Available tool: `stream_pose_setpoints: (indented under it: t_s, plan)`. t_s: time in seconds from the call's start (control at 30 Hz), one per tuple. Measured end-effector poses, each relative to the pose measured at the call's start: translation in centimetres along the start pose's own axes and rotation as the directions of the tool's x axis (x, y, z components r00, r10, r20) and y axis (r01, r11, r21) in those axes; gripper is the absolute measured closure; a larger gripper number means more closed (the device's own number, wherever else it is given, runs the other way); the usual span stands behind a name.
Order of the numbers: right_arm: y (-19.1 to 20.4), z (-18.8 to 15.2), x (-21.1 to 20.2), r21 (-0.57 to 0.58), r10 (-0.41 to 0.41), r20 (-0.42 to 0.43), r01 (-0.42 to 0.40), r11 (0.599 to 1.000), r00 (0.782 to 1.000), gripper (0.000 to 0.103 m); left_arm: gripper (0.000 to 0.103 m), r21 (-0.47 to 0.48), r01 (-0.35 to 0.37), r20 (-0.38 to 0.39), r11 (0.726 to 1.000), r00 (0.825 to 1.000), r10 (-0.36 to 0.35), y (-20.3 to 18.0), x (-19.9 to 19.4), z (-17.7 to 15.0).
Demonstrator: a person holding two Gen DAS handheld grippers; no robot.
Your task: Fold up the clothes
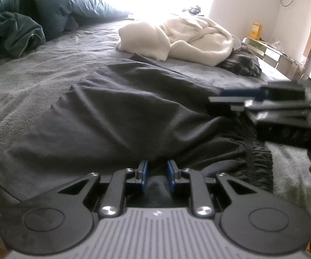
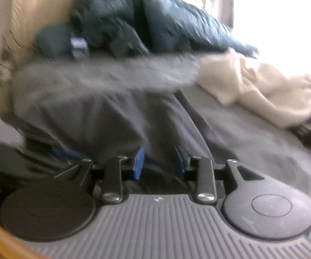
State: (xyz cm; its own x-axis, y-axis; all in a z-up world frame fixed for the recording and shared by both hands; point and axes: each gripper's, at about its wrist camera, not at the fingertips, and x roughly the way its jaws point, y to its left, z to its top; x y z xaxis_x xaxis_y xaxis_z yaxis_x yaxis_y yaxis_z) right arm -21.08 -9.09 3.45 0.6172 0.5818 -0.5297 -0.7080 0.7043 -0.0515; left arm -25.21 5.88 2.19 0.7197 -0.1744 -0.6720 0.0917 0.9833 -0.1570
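Dark grey trousers (image 1: pixel 123 112) lie spread over the grey bed (image 1: pixel 26 75), their gathered elastic waistband (image 1: pixel 254 151) nearest me. My left gripper (image 1: pixel 157 172) is shut on a bunched fold of the trousers between its blue pads. My right gripper (image 1: pixel 211 102) comes in blurred from the right, with the waistband hanging under it. In the right wrist view, my right gripper (image 2: pixel 159 161) holds dark cloth of the trousers (image 2: pixel 112 118), which tents up toward it. My left gripper (image 2: pixel 65 153) shows as a blue blur at the left.
A cream fleece garment (image 1: pixel 177 38) lies crumpled farther back on the bed, with a plaid garment (image 1: pixel 239 64) beside it. A dark teal duvet (image 1: pixel 15 17) is heaped at the back left. A cluttered low shelf (image 1: pixel 274 54) with a yellow box (image 1: pixel 255 30) stands by the wall.
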Motion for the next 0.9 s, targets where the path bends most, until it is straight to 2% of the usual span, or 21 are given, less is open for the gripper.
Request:
stream_pose_setpoints:
  t_s: [0.07, 0.13, 0.23, 0.3, 0.47, 0.53, 0.57, 0.67, 0.73, 0.8, 0.83, 0.87, 0.9]
  plan:
    - [0.1, 0.7, 0.3, 0.021, 0.054, 0.020, -0.055, 0.998, 0.998, 0.071, 0.083, 0.002, -0.002, 0.002, 1.000, 1.000, 0.002, -0.1, 0.0, -0.1]
    - [0.1, 0.7, 2.7, 0.012, 0.034, -0.016, -0.034, 0.999, 0.999, 0.071, 0.083, 0.004, -0.005, 0.003, 1.000, 1.000, 0.005, -0.1, 0.0, -0.1]
    - [-0.7, -0.6, 7.3, 0.027, -0.007, -0.114, 0.010, 1.000, 0.994, 0.071, 0.083, 0.006, -0.010, 0.001, 1.000, 1.000, 0.010, -0.2, 0.1, -0.2]
    - [-0.8, -0.6, 7.7, 0.021, -0.010, -0.090, 0.012, 1.000, 0.996, 0.070, 0.083, 0.005, -0.009, 0.003, 1.000, 1.000, 0.009, -0.1, 0.1, -0.1]
    - [-1.2, 1.5, 7.9, -0.054, -0.109, -0.122, 0.103, 0.993, 0.986, 0.062, 0.083, 0.005, 0.002, 0.005, 1.000, 1.000, -0.002, 0.1, 0.0, -0.2]
    - [-3.1, 2.0, 7.6, -0.058, -0.217, -0.131, 0.212, 0.976, 0.967, 0.061, 0.083, -0.008, 0.010, 0.008, 1.000, 1.000, -0.010, 0.3, -0.1, -0.3]
    - [-4.4, 2.3, 7.3, -0.030, -0.234, -0.133, 0.232, 0.972, 0.963, 0.061, 0.083, -0.010, 0.012, 0.008, 1.000, 1.000, -0.012, 0.4, 0.0, -0.3]
    - [-8.3, 2.8, 5.6, 0.172, -0.166, -0.150, 0.191, 0.967, 0.975, 0.061, 0.083, -0.012, 0.010, 0.007, 1.000, 1.000, -0.010, 0.4, 0.1, -0.2]
    - [-8.4, 3.0, 4.3, 0.211, -0.107, -0.107, 0.128, 0.969, 0.988, 0.061, 0.083, -0.007, 0.005, 0.008, 1.000, 1.000, -0.005, 0.2, 0.0, -0.2]
    - [-7.1, 3.1, 3.9, 0.195, 0.013, -0.071, 0.001, 0.981, 0.997, 0.061, 0.083, -0.004, 0.003, 0.009, 1.000, 1.000, -0.003, 0.1, 0.0, -0.3]
    - [-6.2, 3.1, 4.5, 0.165, 0.059, -0.079, -0.045, 0.985, 0.995, 0.061, 0.083, -0.005, 0.003, 0.008, 1.000, 1.000, -0.003, 0.1, 0.0, -0.2]
    - [-5.4, 3.1, 5.1, 0.133, 0.096, -0.092, -0.083, 0.988, 0.991, 0.061, 0.083, -0.006, 0.005, 0.006, 1.000, 1.000, -0.005, 0.2, 0.0, -0.2]
    - [-4.9, 2.7, 6.2, 0.088, 0.079, -0.128, -0.068, 0.994, 0.989, 0.061, 0.083, -0.009, 0.007, 0.005, 1.000, 1.000, -0.007, 0.2, 0.1, -0.2]
